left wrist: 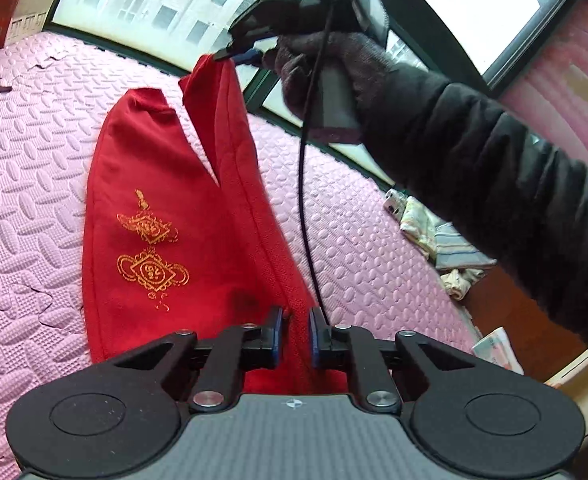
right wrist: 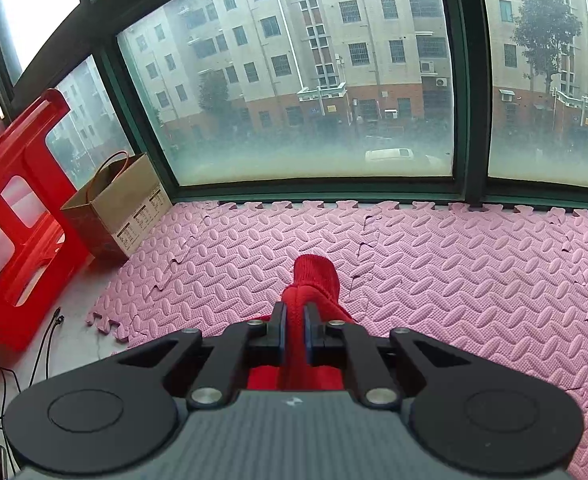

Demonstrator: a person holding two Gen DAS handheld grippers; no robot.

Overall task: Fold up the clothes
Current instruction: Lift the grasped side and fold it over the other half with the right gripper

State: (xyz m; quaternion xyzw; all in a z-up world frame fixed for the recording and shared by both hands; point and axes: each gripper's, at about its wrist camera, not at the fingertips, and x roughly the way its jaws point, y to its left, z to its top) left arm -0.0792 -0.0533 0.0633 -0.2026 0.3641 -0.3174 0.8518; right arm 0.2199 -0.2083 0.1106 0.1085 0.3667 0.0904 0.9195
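A red garment (left wrist: 146,208) with gold embroidery lies on the pink foam mat (left wrist: 26,160), its right strip lifted off the mat. My left gripper (left wrist: 295,320) is at the near end of that strip, shut on a fold of the red cloth. My right gripper (left wrist: 230,54), held by a gloved hand (left wrist: 325,68), pinches the far corner of the strip and holds it up in the air. In the right wrist view the right gripper (right wrist: 294,316) is shut on the red fabric (right wrist: 315,276), which bunches out past the fingertips above the mat (right wrist: 473,280).
A cardboard bag (right wrist: 122,204) and a red plastic stool (right wrist: 18,208) stand at the left by the window (right wrist: 294,80). A pile of light clothes (left wrist: 433,236) lies at the mat's right edge. A black cable (left wrist: 303,184) hangs from the right gripper. Loose cables (right wrist: 46,344) lie on the floor.
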